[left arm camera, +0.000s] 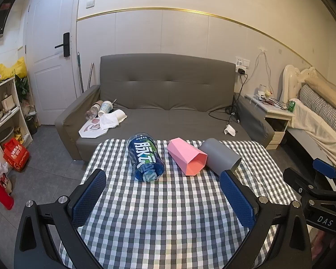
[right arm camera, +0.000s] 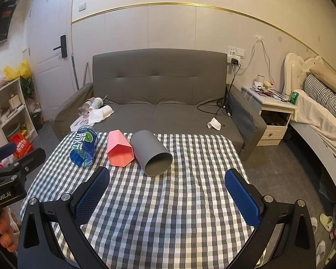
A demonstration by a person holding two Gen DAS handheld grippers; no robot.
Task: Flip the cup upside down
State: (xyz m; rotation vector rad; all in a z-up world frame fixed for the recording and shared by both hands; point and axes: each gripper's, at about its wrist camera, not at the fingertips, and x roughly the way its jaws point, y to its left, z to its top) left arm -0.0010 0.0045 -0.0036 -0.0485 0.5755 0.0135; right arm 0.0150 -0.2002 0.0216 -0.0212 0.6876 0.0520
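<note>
Three cups lie on their sides on the checked tablecloth (left arm camera: 168, 213), mouths toward me: a blue printed cup (left arm camera: 145, 160) (right arm camera: 84, 149), a pink faceted cup (left arm camera: 187, 159) (right arm camera: 119, 148) and a grey round cup (left arm camera: 220, 155) (right arm camera: 153, 152). The pink and grey cups touch. My left gripper (left arm camera: 163, 188) is open and empty, just short of the cups. My right gripper (right arm camera: 168, 186) is open and empty, also short of them, with the grey cup nearest. The right gripper's body shows at the right edge of the left wrist view (left arm camera: 320, 192).
A grey sofa (left arm camera: 168, 94) (right arm camera: 159, 85) stands right behind the table with cups, cloth and a cable on it. A shelf (left arm camera: 4, 112) and red bags are at the left, a nightstand (right arm camera: 273, 116) and bed at the right.
</note>
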